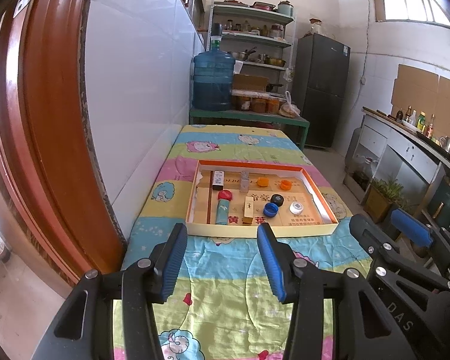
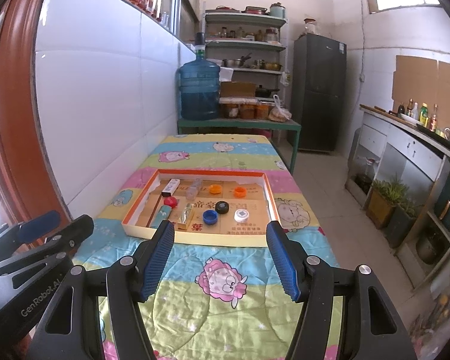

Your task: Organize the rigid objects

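Jaws stand wide and empty on the left gripper (image 1: 222,258) and right gripper (image 2: 222,259), so approach the tray (image 1: 255,231) at 12 o'clock low, straddling one cap squarely

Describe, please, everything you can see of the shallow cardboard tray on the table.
The cardboard tray is a shallow rectangular box lid, cream outside with an orange rim and a tan printed floor bearing Chinese characters. It lies flat on the cartoon-patterned quilt, ahead of both open tongs, untouched by them. Inside lie two orange caps, red, blue, black and white caps, and several small boxes, spread loosely. Its paper lining looks torn at the far left corner.
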